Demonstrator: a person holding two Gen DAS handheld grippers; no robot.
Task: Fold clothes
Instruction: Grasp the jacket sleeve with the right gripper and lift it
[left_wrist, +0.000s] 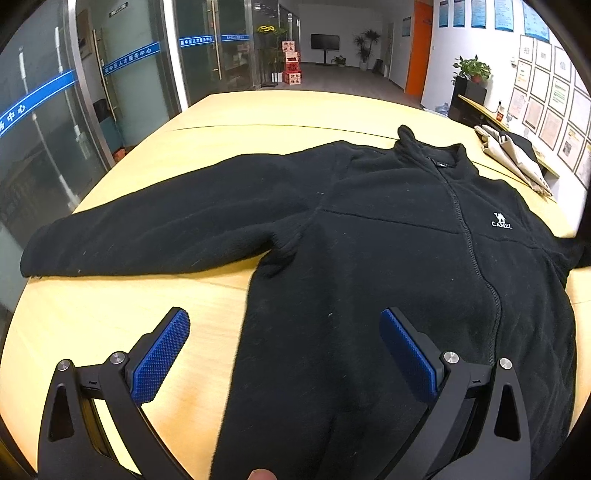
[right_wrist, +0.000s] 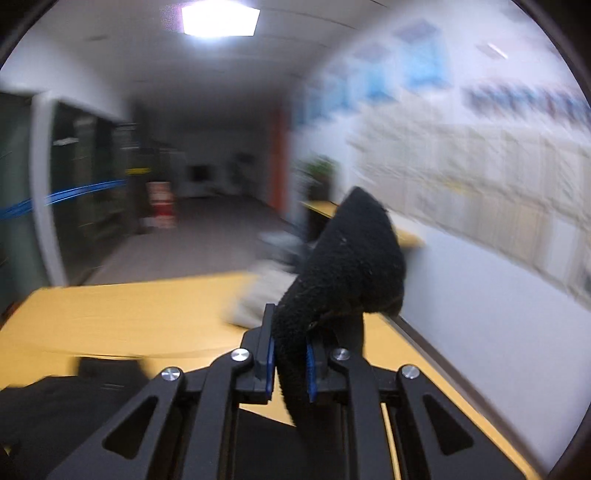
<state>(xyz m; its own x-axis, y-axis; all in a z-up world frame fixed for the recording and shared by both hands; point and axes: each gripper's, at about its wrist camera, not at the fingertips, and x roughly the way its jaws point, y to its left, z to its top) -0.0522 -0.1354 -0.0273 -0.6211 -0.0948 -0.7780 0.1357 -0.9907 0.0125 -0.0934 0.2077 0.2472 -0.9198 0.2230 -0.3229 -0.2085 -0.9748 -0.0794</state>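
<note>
one black fleece jacket (left_wrist: 388, 258) lies front-up across a yellow wooden table (left_wrist: 122, 325), filling the centre and right of the left wrist frame, its collar toward the upper right and one sleeve (left_wrist: 147, 232) stretched flat toward the left edge. a white camel logo (left_wrist: 501, 220) sits on the chest beside the zip. the left gripper (left_wrist: 285, 345) hovers at the bottom of that frame, its two blue-padded fingers spread wide apart over the jacket's hem edge, gripping nothing. in the right wrist frame, which is blurred, the right gripper (right_wrist: 290, 363) is clamped on the jacket's other sleeve (right_wrist: 351, 266), whose cuff stands up above the fingers at centre right. one folded beige garment (left_wrist: 517, 158) rests at the table's far right. two potted plants (left_wrist: 472, 70) stand in the room's background, upper right.
</note>
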